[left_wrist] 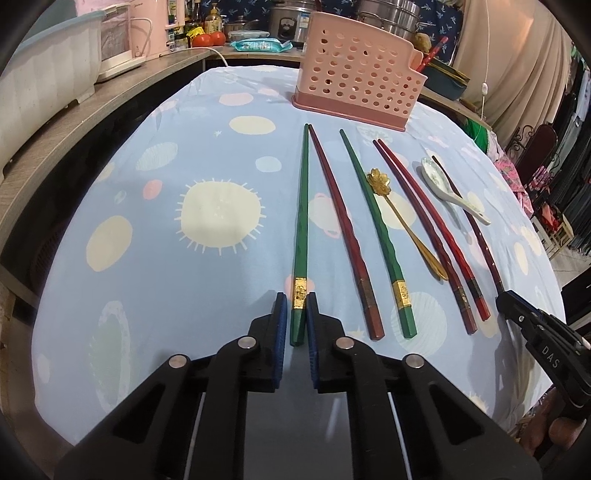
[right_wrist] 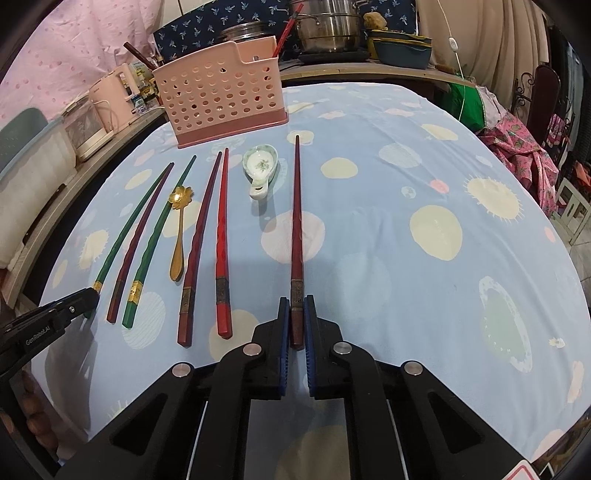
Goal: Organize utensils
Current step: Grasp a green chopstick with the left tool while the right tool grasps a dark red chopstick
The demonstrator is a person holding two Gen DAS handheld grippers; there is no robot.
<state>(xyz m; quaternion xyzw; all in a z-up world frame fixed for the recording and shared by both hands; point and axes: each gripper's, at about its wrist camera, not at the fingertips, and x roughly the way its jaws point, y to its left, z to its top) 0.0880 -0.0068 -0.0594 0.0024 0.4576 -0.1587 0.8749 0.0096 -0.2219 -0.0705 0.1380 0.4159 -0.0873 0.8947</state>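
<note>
Several green and red chopsticks lie side by side on the blue patterned tablecloth (left_wrist: 207, 155). My left gripper (left_wrist: 296, 299) is shut on the thick end of the leftmost green chopstick (left_wrist: 303, 206), which lies flat. My right gripper (right_wrist: 296, 301) is shut on the thick end of the rightmost dark red chopstick (right_wrist: 296, 206), also flat on the cloth. Between them rest a red chopstick (left_wrist: 340, 221), a second green chopstick (left_wrist: 373, 229), a gold flower spoon (left_wrist: 378, 180), a pair of red chopsticks (left_wrist: 417, 221) and a white ceramic spoon (right_wrist: 260, 162). A pink perforated utensil basket (right_wrist: 218, 99) stands upright behind them.
A wooden shelf (left_wrist: 110, 107) with a pink kettle and a plastic bin runs along the left side. Steel pots (right_wrist: 328, 33) and bowls stand on the counter behind the basket. Clothes and a chair crowd the right edge of the table.
</note>
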